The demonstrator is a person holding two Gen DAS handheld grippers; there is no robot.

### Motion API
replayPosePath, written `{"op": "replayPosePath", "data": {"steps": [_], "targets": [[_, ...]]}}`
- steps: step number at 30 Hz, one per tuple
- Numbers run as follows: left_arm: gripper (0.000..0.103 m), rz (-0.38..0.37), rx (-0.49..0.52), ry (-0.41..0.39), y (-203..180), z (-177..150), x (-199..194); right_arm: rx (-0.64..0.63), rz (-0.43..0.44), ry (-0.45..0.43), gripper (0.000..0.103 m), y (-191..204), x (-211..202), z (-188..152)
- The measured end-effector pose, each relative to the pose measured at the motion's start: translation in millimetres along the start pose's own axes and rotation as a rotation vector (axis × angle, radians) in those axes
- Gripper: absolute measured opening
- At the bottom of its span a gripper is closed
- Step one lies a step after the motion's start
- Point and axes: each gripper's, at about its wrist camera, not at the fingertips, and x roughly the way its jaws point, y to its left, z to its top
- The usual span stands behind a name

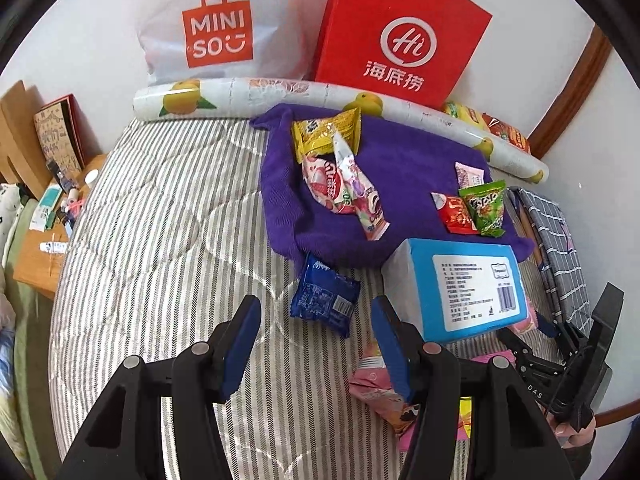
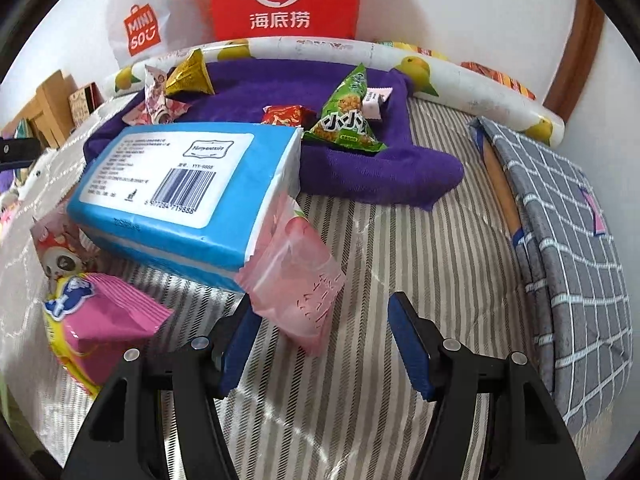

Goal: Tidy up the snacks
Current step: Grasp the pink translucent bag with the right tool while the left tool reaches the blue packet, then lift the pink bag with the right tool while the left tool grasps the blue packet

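A purple towel point(image 1: 400, 168) lies on the striped bed and carries several snack packets: a yellow one point(image 1: 324, 130), pink ones point(image 1: 336, 188), a red one point(image 1: 454, 212) and a green one point(image 1: 484, 208). A blue packet point(image 1: 324, 298) lies just ahead of my open, empty left gripper point(image 1: 316, 332). A blue tissue pack point(image 2: 184, 188) lies beside the towel point(image 2: 360, 160). My right gripper point(image 2: 320, 328) is open; a translucent pink packet point(image 2: 296, 288) lies between its fingertips, leaning on the tissue pack. A pink-and-yellow packet point(image 2: 100, 320) lies left of it. The green packet point(image 2: 348, 116) stands on the towel.
A MINISO bag point(image 1: 216, 28) and a red Haidilao bag point(image 1: 400, 36) lean on the wall behind a rolled fruit-print sheet point(image 1: 320, 96). A grey checked fabric bundle point(image 2: 560, 220) lies on the right. A cluttered bedside table point(image 1: 44, 240) stands left. More packets point(image 1: 492, 124) lie behind the roll.
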Motion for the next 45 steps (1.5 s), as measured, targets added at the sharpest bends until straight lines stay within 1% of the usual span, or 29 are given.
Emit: {"op": "replayPosePath", "data": {"steps": [3, 5, 6, 7, 9, 10, 13, 18, 20, 24, 29, 33, 39, 44, 45], "targets": [[0.055, -0.003, -0.008, 0.007, 1, -2, 5, -0.04, 0.005, -0.002, 0.055, 4, 3, -1], [0.055, -0.005, -0.01, 0.01, 1, -2, 7, -0.057, 0.023, -0.003, 0.043, 7, 3, -2], [0.055, -0.006, -0.01, 0.01, 2, -3, 7, -0.063, 0.033, -0.003, 0.039, 8, 3, -3], [0.055, -0.007, -0.011, 0.008, 3, -3, 8, -0.068, 0.039, -0.002, 0.033, 10, 3, -3], [0.055, -0.014, -0.021, 0.008, 5, -4, 9, -0.083, 0.037, 0.0, 0.028, 13, 3, -5], [0.055, -0.018, -0.029, 0.011, 7, -5, 10, -0.087, 0.035, 0.004, 0.021, 14, 3, -6], [0.055, -0.012, -0.045, 0.018, 10, -7, 13, -0.08, 0.022, 0.005, 0.021, 13, 2, -8], [0.055, -0.016, -0.034, 0.032, 11, -7, 21, -0.041, 0.021, -0.016, 0.02, 5, -10, -11], [0.055, -0.027, -0.024, 0.037, 10, -5, 25, -0.008, 0.028, -0.025, 0.019, 0, -18, -13], [0.055, -0.04, -0.009, 0.048, 8, -2, 35, 0.041, 0.009, -0.038, 0.019, -8, -28, -14], [0.055, -0.056, 0.006, 0.071, 5, 3, 53, 0.116, 0.016, -0.042, 0.019, -18, -34, -13], [0.055, -0.072, 0.006, 0.079, 5, 7, 63, 0.153, 0.002, -0.049, 0.019, -23, -37, -8], [0.053, -0.107, 0.017, 0.1, 4, 13, 78, 0.191, 0.001, -0.069, 0.019, -31, -42, -1], [0.046, -0.123, 0.035, 0.11, -1, 16, 90, 0.207, -0.001, -0.08, 0.019, -34, -49, -4], [0.046, -0.123, 0.036, 0.111, -1, 16, 91, 0.209, -0.005, -0.081, 0.019, -34, -50, -4]]}}
